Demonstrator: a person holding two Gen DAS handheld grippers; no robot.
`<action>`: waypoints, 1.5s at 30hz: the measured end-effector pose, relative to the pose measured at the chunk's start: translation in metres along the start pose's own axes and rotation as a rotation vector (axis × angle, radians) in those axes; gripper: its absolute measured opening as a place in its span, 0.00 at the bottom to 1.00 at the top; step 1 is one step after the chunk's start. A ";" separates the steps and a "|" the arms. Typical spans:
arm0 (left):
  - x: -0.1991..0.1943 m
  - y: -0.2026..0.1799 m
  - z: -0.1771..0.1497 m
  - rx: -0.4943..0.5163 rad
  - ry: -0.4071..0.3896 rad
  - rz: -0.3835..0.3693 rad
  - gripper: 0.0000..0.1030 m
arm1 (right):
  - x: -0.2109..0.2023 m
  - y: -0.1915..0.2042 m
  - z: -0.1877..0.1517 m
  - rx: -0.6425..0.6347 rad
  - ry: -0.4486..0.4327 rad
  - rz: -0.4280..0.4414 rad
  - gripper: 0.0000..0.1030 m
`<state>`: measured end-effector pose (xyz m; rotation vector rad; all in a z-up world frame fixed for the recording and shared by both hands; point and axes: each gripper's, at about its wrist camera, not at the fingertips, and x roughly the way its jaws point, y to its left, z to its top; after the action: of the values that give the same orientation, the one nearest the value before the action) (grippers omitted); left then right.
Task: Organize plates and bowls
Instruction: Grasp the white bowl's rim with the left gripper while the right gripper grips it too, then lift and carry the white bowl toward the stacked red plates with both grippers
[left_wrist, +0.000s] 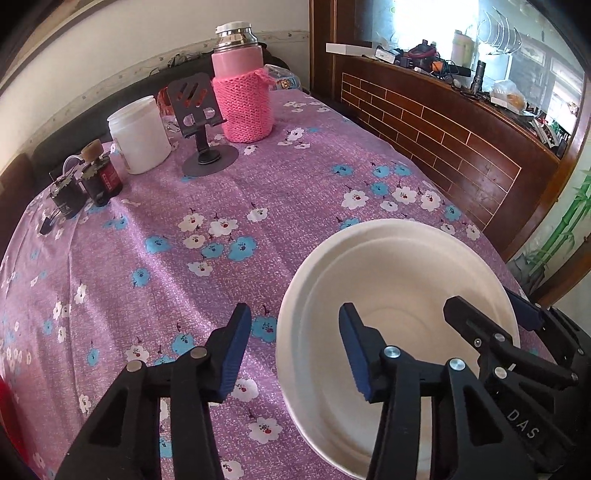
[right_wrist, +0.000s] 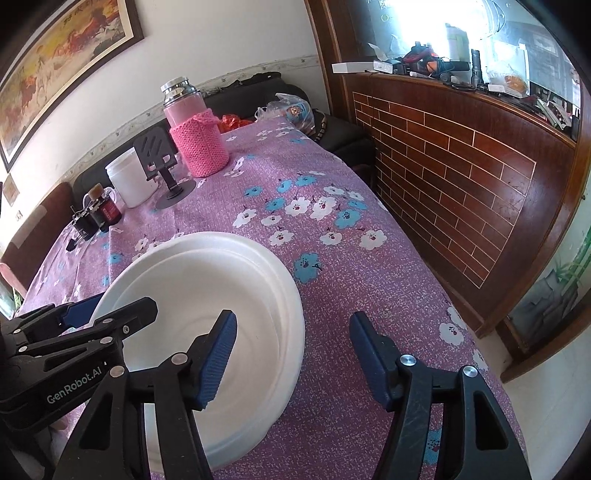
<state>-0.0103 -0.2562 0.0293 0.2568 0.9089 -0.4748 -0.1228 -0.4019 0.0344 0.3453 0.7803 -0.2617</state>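
Table (left_wrist: 258, 206) under purple floral cloth fills both views. Brick-pattern wooden counter (left_wrist: 443, 136) runs along its far right side, cluttered shelf on top. Framed horse painting (right_wrist: 55, 66) hangs on the wall, right wrist view only.

White stack of plates and bowls (left_wrist: 388, 280) (right_wrist: 229, 280) sits on the cloth at the near edge, nested, rims stepped; exact count cannot be told. Cloth between stack and far clutter is open.

Far end clutter, well apart from stack: pink thermos in knitted sleeve (left_wrist: 242, 92) (right_wrist: 195, 136), upright, steel cap. White plastic jar (left_wrist: 138, 134) (right_wrist: 129, 181) to its left. Dark phone stand (left_wrist: 201, 122) (right_wrist: 162, 166) on round base, between jar and thermos. Small dark bottles (left_wrist: 96, 177) (right_wrist: 99, 210) at far left edge, one corked.

Left gripper (left_wrist: 295, 347) (right_wrist: 107, 317) wide open, nothing held. It straddles the stack's left rim: right finger above the bowl interior, left finger above the cloth; touching or not cannot be told.

Right gripper (right_wrist: 291, 354) (left_wrist: 491, 314) also wide open, empty. Mirror pose on the stack's right rim: left finger over the bowl, right finger over cloth. Both tilt down toward the stack from the near side, close together over the bowl.
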 end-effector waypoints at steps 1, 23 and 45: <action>0.001 0.000 0.000 0.000 0.002 -0.002 0.45 | 0.000 0.000 0.000 -0.001 0.000 -0.001 0.65; 0.010 -0.001 -0.003 -0.007 0.018 -0.022 0.34 | 0.005 0.003 -0.003 -0.016 0.022 -0.009 0.58; -0.001 -0.002 -0.004 -0.016 0.017 -0.091 0.08 | 0.004 0.012 -0.006 -0.040 0.010 -0.005 0.12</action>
<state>-0.0142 -0.2562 0.0277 0.2054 0.9438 -0.5498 -0.1199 -0.3892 0.0294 0.3069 0.7955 -0.2485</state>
